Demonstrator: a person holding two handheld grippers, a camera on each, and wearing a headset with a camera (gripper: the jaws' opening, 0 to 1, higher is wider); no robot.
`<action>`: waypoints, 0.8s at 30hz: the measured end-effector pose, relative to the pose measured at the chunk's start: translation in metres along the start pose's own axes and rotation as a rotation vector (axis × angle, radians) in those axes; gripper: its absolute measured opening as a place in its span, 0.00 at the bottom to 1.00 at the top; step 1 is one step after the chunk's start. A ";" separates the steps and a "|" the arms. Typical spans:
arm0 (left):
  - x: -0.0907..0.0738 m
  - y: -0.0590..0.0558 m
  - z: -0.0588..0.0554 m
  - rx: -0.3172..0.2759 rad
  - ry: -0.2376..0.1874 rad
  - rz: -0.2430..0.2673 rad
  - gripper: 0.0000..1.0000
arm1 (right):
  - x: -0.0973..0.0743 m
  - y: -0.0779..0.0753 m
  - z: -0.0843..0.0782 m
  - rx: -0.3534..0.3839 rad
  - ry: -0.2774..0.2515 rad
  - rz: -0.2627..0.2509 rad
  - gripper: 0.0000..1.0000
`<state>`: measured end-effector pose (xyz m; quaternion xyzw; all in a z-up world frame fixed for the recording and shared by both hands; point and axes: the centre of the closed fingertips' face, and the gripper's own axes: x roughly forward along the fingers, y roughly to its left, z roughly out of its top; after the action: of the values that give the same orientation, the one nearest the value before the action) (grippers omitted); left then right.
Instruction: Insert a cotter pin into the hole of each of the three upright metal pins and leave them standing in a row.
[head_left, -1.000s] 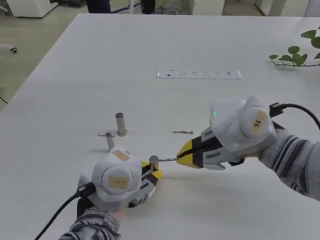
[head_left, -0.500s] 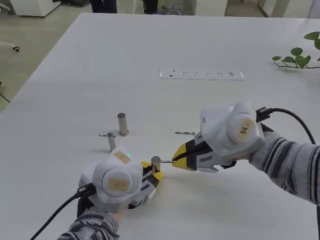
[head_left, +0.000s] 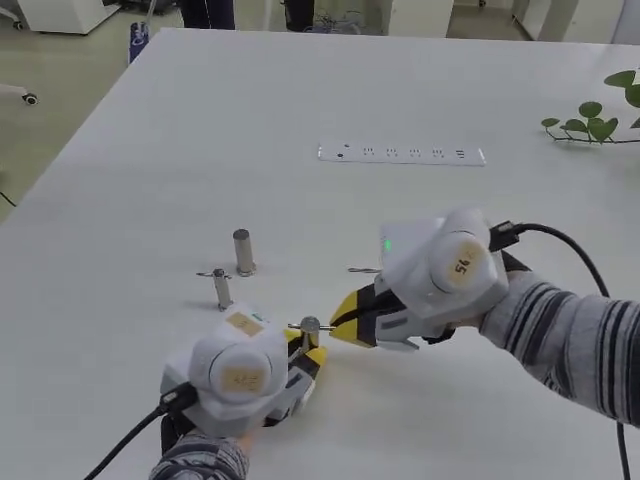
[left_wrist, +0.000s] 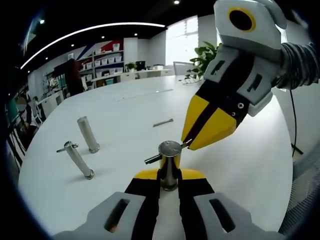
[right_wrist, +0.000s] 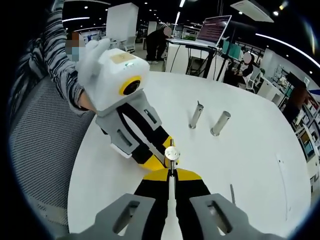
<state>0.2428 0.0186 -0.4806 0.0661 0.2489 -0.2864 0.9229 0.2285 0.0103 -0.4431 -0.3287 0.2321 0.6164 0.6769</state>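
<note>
left gripper (left_wrist: 169, 176): my fingers clamp the near metal pin (left_wrist: 169, 159) low down; it stands upright on the counter (head_left: 300, 150).
right gripper (right_wrist: 171, 175): fingers pinch the cotter pin (left_wrist: 152, 159) at one end, just beside the pin's head; its other end pokes out of the hole.
behind: cottered pin (head_left: 221, 287) and bare pin (head_left: 241, 252), both upright.

Head view, clock from the near pin (head_left: 310, 326), 12 pointing away from the person. Near pin stands on the table (head_left: 200, 130) between the left gripper (head_left: 305, 350) jaws, gripper at 6. Cotter pin (head_left: 322, 326) crosses its top, pinched by the right gripper (head_left: 338, 322) at 3. Middle pin (head_left: 222, 288) at 10, a second cotter pin (head_left: 209, 272) through it. Far pin (head_left: 242, 252) at 11, just behind the middle pin. Loose cotter pin (head_left: 362, 270) lies at 1. Power strip (head_left: 402, 154) at 1, well beyond. Plant (head_left: 590, 115) at 2, at the table edge.
</note>
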 end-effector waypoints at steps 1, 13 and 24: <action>0.000 0.000 0.000 -0.004 0.000 0.001 0.10 | 0.001 0.000 0.001 -0.002 0.001 -0.003 0.00; 0.002 0.001 -0.002 -0.044 0.001 0.031 0.10 | 0.006 -0.001 0.005 0.001 0.021 -0.026 0.00; 0.004 0.001 -0.003 -0.045 0.007 0.033 0.10 | 0.009 -0.001 0.001 0.032 0.020 -0.041 0.00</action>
<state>0.2447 0.0186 -0.4853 0.0503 0.2573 -0.2655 0.9278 0.2306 0.0177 -0.4487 -0.3285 0.2420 0.5953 0.6921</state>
